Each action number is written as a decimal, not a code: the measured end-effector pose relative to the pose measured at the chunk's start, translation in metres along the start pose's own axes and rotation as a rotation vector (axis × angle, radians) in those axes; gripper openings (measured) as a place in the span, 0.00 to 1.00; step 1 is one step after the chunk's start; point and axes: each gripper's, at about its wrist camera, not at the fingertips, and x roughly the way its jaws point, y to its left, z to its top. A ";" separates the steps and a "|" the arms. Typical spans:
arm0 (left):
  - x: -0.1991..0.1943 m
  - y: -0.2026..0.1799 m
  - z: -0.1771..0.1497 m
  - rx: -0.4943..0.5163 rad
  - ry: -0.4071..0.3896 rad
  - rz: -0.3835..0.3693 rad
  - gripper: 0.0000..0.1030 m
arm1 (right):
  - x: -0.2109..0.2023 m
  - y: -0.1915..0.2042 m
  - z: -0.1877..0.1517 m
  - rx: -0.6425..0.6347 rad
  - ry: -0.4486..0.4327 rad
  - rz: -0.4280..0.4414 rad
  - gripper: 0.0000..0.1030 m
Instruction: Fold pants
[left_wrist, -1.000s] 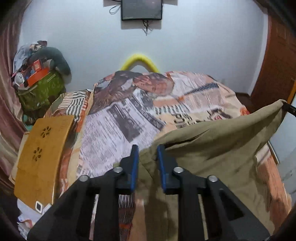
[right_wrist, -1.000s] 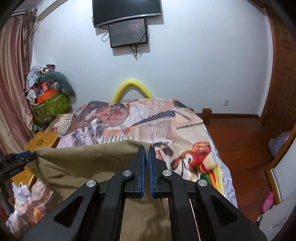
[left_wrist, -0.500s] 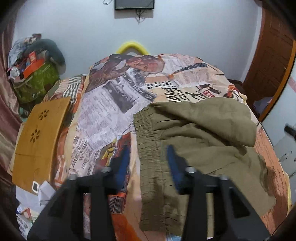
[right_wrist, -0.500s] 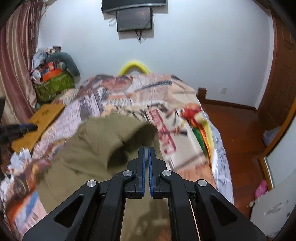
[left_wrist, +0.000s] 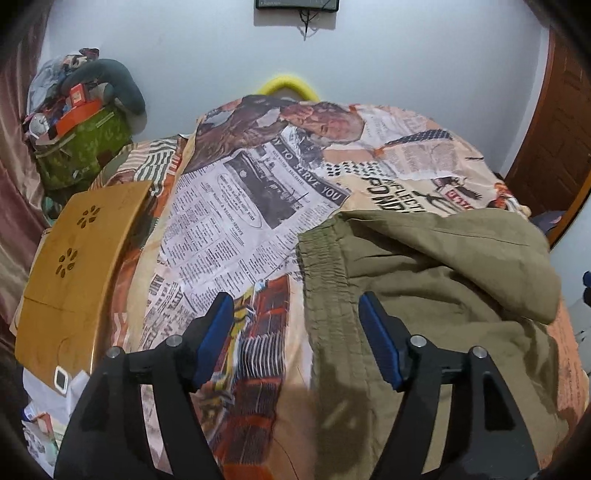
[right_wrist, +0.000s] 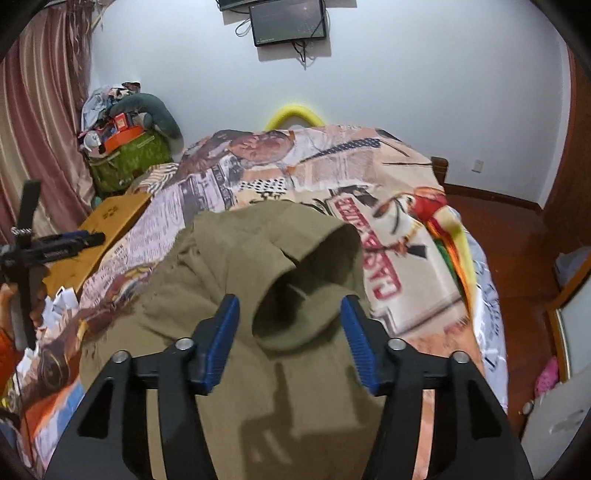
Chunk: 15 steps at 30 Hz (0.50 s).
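**Now: pants let go on the bed, both grippers parting**

Left wrist view. The olive-khaki cotton pants (left_wrist: 424, 295) lie on the bed under a newspaper-collage print bedspread (left_wrist: 236, 221), toward its right side. The gathered elastic waistband (left_wrist: 321, 266) runs along the garment's left edge, and a fabric layer is doubled over on top. The lay suggests a fold just laid, so the cloth rests flat for the next crease. The left gripper (left_wrist: 295, 314) hangs above the waistband edge. Its jaws are opening and stand wide; the blue pads (left_wrist: 376, 343) press on nothing. The waistband sits beneath the gap, not pinched. A tan wooden lap tray (left_wrist: 77, 266) sits at the bed's left edge, apart from the pants.

Right wrist view. The pants' doubled layer bulges up as an open hollow (right_wrist: 295, 306), not yet flattened. The right gripper (right_wrist: 290, 321) is poised just over that bulge. Its jaws are opening, about half spread, with cloth below but free of the pads. The left gripper shows at the far left, clear of the fabric. My guess: smoothing the bulge comes next.
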 end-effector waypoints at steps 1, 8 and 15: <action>0.008 0.001 0.003 -0.001 0.006 -0.001 0.69 | 0.006 0.000 0.003 0.002 0.002 0.008 0.54; 0.073 0.009 0.027 -0.074 0.053 -0.071 0.79 | 0.040 -0.009 0.015 0.063 0.019 0.064 0.54; 0.153 0.018 0.043 -0.150 0.147 -0.142 0.79 | 0.068 -0.010 0.017 0.058 0.047 0.085 0.54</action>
